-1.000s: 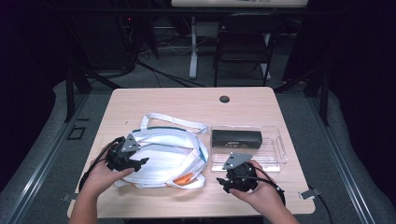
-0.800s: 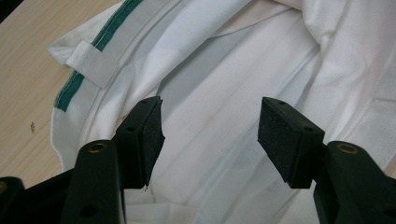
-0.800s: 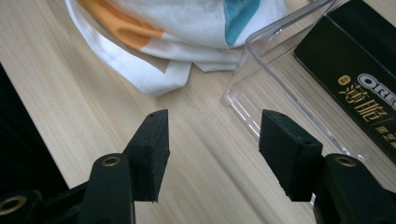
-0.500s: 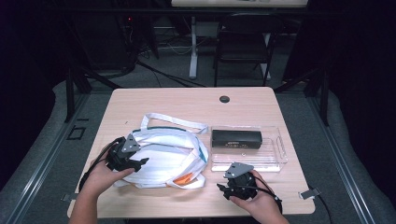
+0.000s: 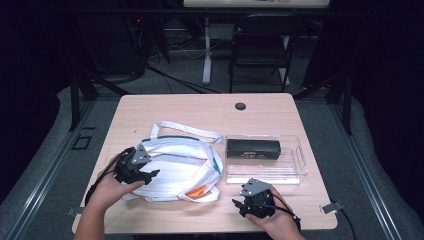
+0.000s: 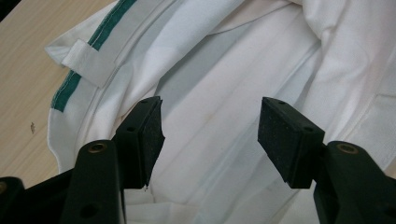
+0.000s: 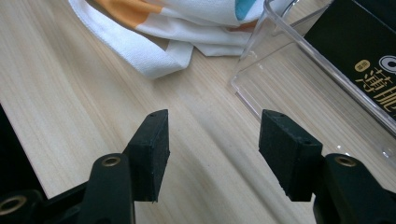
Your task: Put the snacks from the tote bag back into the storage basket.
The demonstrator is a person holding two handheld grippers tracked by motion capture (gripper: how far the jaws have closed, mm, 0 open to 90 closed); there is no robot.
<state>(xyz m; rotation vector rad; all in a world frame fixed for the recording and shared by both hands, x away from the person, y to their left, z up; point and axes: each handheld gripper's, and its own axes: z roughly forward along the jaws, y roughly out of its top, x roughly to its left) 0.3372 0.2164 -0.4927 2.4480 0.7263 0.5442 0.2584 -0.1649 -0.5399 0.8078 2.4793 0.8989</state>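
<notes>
Both tongs gape: left tongs (image 6: 210, 140) over white bag (image 6: 243, 70).

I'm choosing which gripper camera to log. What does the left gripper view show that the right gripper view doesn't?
Left gripper view: the bag's white folds beneath open jaws, with its green-edged hem and a sewn strap tab. Right gripper view: the clear tray holding a black box with gold print, plus orange and teal patches on the cloth, and open jaws above bare table. Both share white bag fabric, light wood tabletop and two black padded jaws standing apart.
</notes>
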